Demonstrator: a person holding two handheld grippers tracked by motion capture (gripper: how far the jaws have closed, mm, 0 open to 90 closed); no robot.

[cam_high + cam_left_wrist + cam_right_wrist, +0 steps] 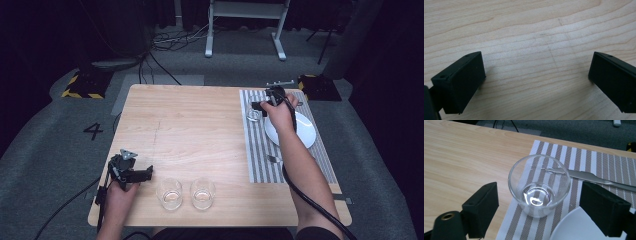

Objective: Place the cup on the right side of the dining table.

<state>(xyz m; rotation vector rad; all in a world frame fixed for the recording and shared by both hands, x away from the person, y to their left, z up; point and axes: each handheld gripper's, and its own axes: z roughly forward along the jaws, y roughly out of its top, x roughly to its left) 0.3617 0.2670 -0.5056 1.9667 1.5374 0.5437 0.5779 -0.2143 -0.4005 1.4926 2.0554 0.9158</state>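
Note:
A clear empty glass stands upright on the left edge of the striped placemat. My right gripper is open, one jaw on each side of the glass, with gaps to both. In the high view that glass sits at the mat's far left corner under the right gripper. Two more clear glasses stand side by side near the front edge. My left gripper is open just left of them; in its own view the left gripper hangs over bare wood.
A white plate lies on the placemat, right of the held-out hand. A metal spoon rests on the mat nearer the front. A metal utensil lies behind the glass. The wooden table is bare in its middle.

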